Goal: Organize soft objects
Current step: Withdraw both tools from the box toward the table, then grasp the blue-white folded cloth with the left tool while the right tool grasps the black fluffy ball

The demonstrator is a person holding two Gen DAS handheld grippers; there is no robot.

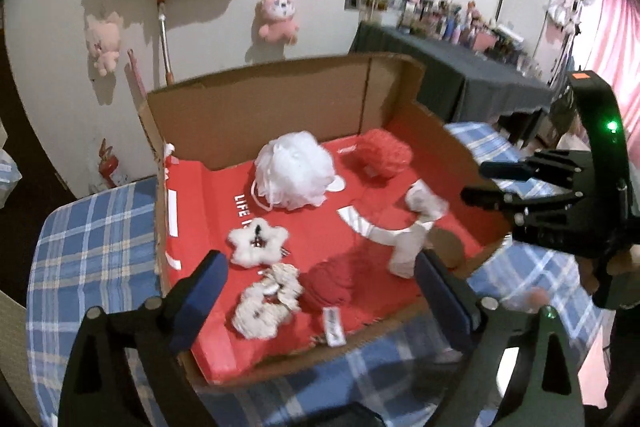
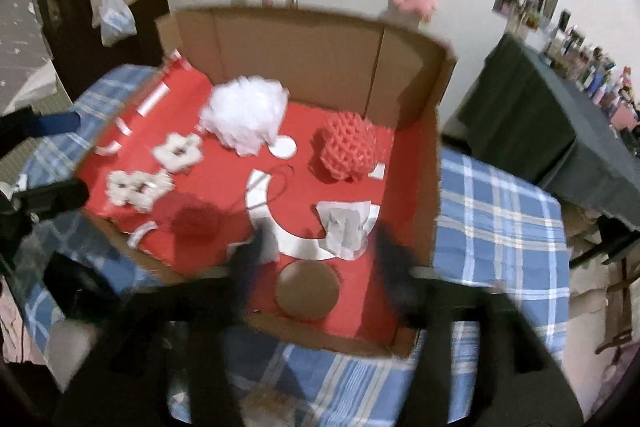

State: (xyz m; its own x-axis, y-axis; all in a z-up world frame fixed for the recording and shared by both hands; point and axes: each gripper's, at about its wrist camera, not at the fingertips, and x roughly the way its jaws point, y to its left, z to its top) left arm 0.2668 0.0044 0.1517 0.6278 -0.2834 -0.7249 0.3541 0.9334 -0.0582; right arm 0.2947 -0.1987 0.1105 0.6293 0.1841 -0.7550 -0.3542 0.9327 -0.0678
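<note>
cardboard box [image 1: 256, 107]: fluffy white pouf [image 1: 296, 173], netted red ball [image 2: 348, 149] | both jaws apart, seemingly empty

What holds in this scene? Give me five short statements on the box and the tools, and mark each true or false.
1. The white puff lies inside the box. True.
2. The left tool grips the white puff. False: it is open, holding nothing.
3. The red mesh ball sits right of the white puff in the right wrist view. True.
4. The box stands on bare wood. False: it rests on a blue plaid cloth.
5. The right tool is shut on the crumpled cloth. False: its fingers stand apart, near the cloth.
</note>
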